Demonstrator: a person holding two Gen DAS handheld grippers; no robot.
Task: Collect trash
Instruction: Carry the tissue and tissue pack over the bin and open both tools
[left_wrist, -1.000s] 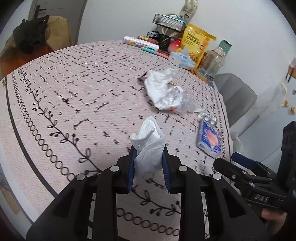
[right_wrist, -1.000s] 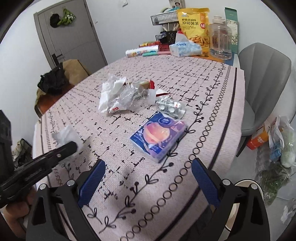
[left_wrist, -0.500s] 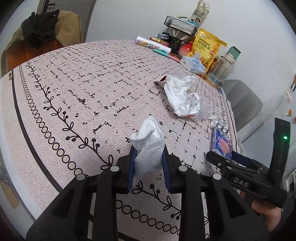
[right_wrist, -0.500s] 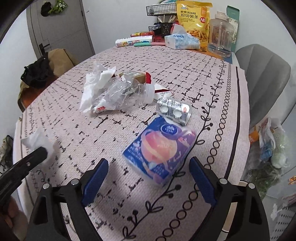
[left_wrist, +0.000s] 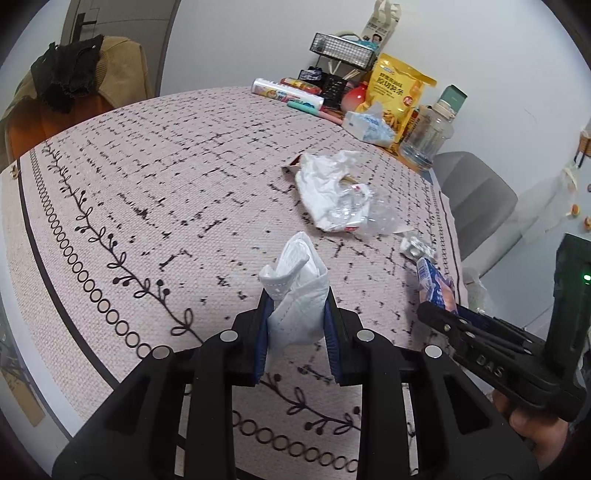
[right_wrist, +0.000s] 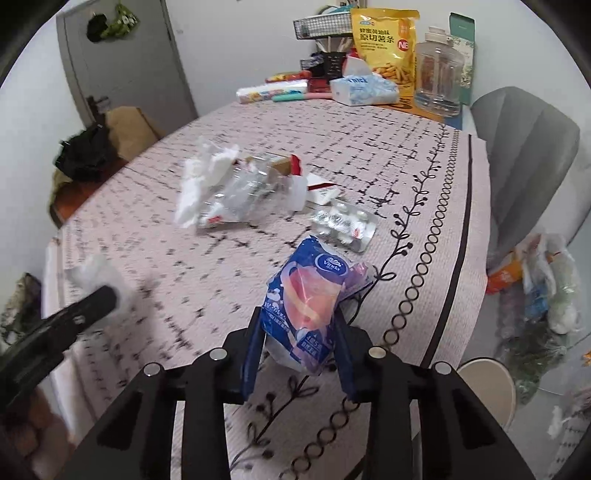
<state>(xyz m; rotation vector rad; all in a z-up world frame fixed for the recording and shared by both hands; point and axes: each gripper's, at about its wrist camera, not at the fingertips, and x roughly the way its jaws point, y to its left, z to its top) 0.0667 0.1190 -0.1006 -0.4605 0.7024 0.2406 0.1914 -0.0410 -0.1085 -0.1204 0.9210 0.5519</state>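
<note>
Clamping a crumpled white tissue (left_wrist: 295, 295) between their blue pads, the left tongs (left_wrist: 297, 332) hold it just above the patterned tabletop (left_wrist: 147, 184). The right tongs (right_wrist: 299, 350) are closing on a blue tissue packet (right_wrist: 310, 295), lifted near the tabletop's edge. More trash lies beyond: a crushed clear bottle (right_wrist: 243, 195) touching a white wrapper (right_wrist: 199, 184), and a blister pack (right_wrist: 343, 223)

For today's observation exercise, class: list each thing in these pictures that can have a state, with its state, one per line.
Left hand-held gripper: shut on white tissue.
Right hand-held gripper: jaws closing, blue tissue pack between them, crumpled.
Clear plastic bottle: crushed, lying on the table.
Blister pack: lying flat.
Clear jar: upright.
Yellow snack bag: upright.
</note>
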